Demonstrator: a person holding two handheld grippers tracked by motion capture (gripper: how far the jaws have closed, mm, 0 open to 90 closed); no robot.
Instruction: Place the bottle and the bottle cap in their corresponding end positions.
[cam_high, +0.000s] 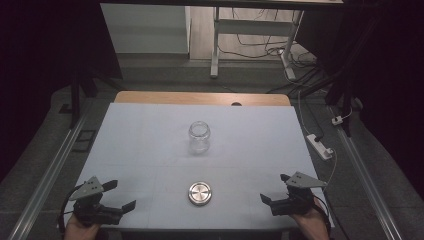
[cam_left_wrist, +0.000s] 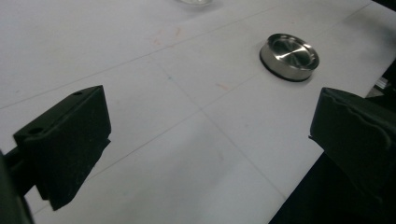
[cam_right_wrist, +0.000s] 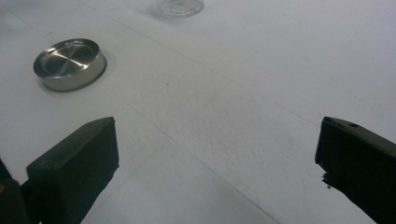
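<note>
Grippers, left (cam_high: 120, 195) and right (cam_high: 273, 188), gape empty; lid (cam_high: 200, 193) lies between, jar (cam_high: 199, 136) beyond.

Left gripper (cam_high: 121, 194) and right gripper (cam_high: 272, 188), fingers spread wide.

Table (cam_high: 150, 150) under white sheet; glass jar (cam_high: 199, 137) mid-table — metal lid (cam_high: 200, 193), seemingly upturned, nearer.

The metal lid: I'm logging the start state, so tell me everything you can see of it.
The metal lid is a round, shallow disc of brushed, silvery steel by its look, with faint concentric rings on its face and a dark band at its base. It lies flat on the white table cover near the front edge, apart from the open glass jar behind it. Nothing else touches it; both open grippers are off to either side.
</note>
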